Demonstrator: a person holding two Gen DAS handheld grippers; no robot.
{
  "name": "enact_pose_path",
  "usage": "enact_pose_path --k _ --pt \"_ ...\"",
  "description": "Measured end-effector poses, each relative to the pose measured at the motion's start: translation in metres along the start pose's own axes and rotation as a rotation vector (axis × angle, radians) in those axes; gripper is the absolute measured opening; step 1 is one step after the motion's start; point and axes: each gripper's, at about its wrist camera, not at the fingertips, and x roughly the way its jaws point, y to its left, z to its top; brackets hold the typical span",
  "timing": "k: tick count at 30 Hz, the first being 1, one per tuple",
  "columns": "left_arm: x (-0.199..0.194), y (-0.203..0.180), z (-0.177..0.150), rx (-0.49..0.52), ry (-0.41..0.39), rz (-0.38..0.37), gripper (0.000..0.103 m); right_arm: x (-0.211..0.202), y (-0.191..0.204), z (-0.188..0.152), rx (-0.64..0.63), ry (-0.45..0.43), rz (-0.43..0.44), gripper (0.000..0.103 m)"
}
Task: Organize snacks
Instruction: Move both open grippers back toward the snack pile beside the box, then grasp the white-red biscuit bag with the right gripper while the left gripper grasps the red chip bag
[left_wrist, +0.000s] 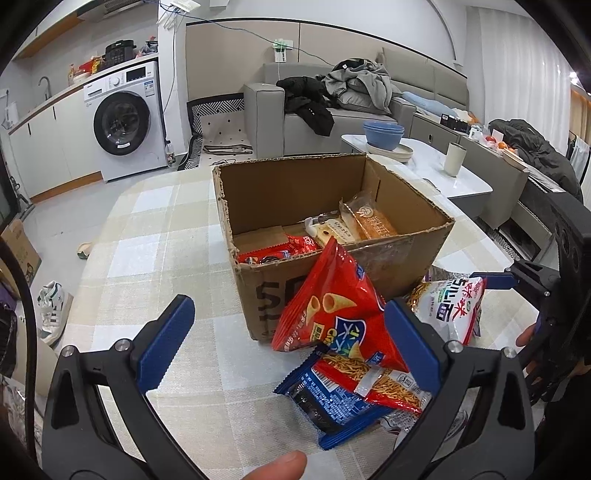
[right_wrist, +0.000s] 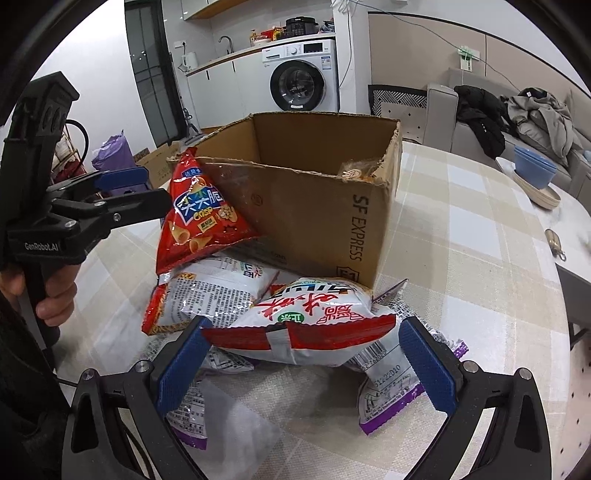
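Centrally, the box (left_wrist: 325, 221) holds packets (left_wrist: 354, 221) beyond both grippers. Left gripper (left_wrist: 291, 339) gapes wide; the red bag (left_wrist: 332, 314) leans tip-up on the box by its right finger. Right gripper (right_wrist: 306, 354) spreads around the white bag (right_wrist: 314, 325), lying crosswise.

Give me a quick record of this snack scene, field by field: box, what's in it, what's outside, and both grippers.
box: open cardboard box on checked tablecloth
inside: red packets, pale wrapped bars
outside: red cone-crisp bag leaning on box front; white noodle bag; blue packet; purple-edged packets
left gripper: open, crisp bag near its right finger, not gripped
right gripper: open, straddling white noodle bag
progress: several snacks not yet boxed
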Motion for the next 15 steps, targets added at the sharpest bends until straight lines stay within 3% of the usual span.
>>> enact_pose_path --k 6,10,15 --pt "0.0063 0.0008 -0.0012 -0.004 0.007 -0.005 0.102 0.0052 0.0071 0.0013 -0.044 -0.002 -0.041 0.102" --pt "0.0092 0.0005 -0.0016 -0.003 0.01 -0.003 0.102 0.0049 0.0083 0.0016 -0.051 -0.022 -0.036 0.089" --pt "0.0105 -0.0004 -0.0013 -0.001 0.01 -0.004 0.102 0.0057 0.0088 0.0009 -0.054 -0.036 -0.03 0.089"
